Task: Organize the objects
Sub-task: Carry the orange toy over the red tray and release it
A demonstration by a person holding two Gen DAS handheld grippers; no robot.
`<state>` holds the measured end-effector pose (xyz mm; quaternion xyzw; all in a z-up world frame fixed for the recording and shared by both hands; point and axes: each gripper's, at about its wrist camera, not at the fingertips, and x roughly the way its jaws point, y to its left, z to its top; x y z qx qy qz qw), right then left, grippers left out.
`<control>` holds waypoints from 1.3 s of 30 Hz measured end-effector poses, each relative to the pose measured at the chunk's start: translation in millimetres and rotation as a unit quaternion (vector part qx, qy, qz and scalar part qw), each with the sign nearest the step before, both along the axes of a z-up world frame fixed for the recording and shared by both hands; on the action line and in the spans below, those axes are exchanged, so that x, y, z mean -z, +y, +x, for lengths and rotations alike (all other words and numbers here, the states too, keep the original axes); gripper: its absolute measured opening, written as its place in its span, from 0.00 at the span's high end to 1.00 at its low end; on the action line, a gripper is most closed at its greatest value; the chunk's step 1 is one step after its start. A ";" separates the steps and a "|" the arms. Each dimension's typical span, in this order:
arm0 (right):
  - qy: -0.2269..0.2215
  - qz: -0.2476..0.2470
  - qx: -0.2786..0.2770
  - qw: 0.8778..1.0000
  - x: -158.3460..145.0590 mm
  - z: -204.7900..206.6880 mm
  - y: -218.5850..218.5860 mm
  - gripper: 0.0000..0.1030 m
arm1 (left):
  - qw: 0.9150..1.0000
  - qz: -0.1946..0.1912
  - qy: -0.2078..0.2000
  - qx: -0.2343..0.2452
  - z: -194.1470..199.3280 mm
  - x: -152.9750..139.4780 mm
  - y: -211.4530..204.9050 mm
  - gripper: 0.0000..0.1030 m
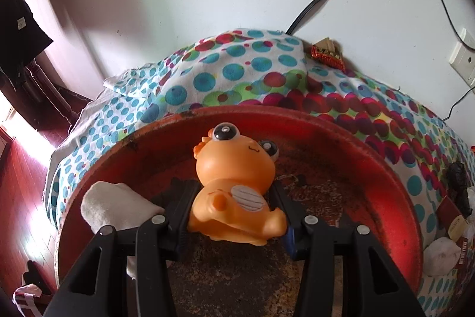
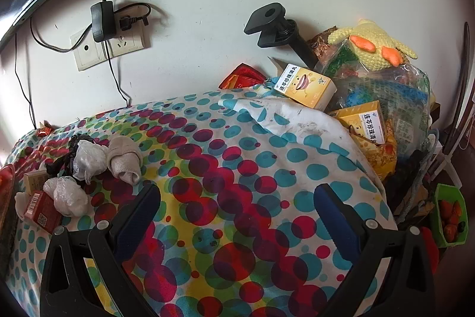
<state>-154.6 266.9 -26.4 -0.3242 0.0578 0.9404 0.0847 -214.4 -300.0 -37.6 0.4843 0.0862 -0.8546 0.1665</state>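
Clamped between the two black fingers of the left gripper point(image 1: 234, 216) is an orange rubber toy animal point(image 1: 234, 186), gripped across its lower body. Its long axis runs away from the camera, head farthest out and tilted slightly left, the big black eyes and small mouth turned upward. It is held over the inside of a red round tray point(image 1: 371, 150) whose floor is dark and speckled. A rolled white cloth point(image 1: 112, 204) lies in the tray just left of the left finger, close to the rim. Open tray floor is seen to the right of the toy and beyond its head, up to the raised far rim. Beyond the rim, a dotted cloth point(image 1: 237, 70) is spread up to the white wall.

Spread wide with nothing between its blue-padded fingers, the right gripper point(image 2: 237, 198) is held above the same dotted cloth point(image 2: 237, 156). Bare cloth lies ahead of it. To the left are bunched a rolled sock point(image 2: 124, 162), crumpled plastic wraps point(image 2: 89, 159) and a red carton point(image 2: 41, 210). To the right, yellow medicine boxes point(image 2: 305, 88) and a knitted yellow duck point(image 2: 377, 43) are piled at the cloth's edge.
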 end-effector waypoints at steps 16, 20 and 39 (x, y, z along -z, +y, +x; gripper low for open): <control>-0.002 0.008 0.001 1.000 -0.5 -0.3 -2.9 0.00 | 1.000 0.002 -0.011 -0.010 -8.7 10.5 -8.8 0.52; -0.002 0.010 0.001 1.000 -0.3 -1.2 -3.8 0.00 | 1.000 -0.001 -0.013 -0.008 -8.9 11.7 -7.7 0.52; -0.008 0.013 -0.004 1.000 1.5 -3.0 -5.4 0.00 | 0.995 0.030 0.085 0.038 34.9 -64.0 -8.8 0.39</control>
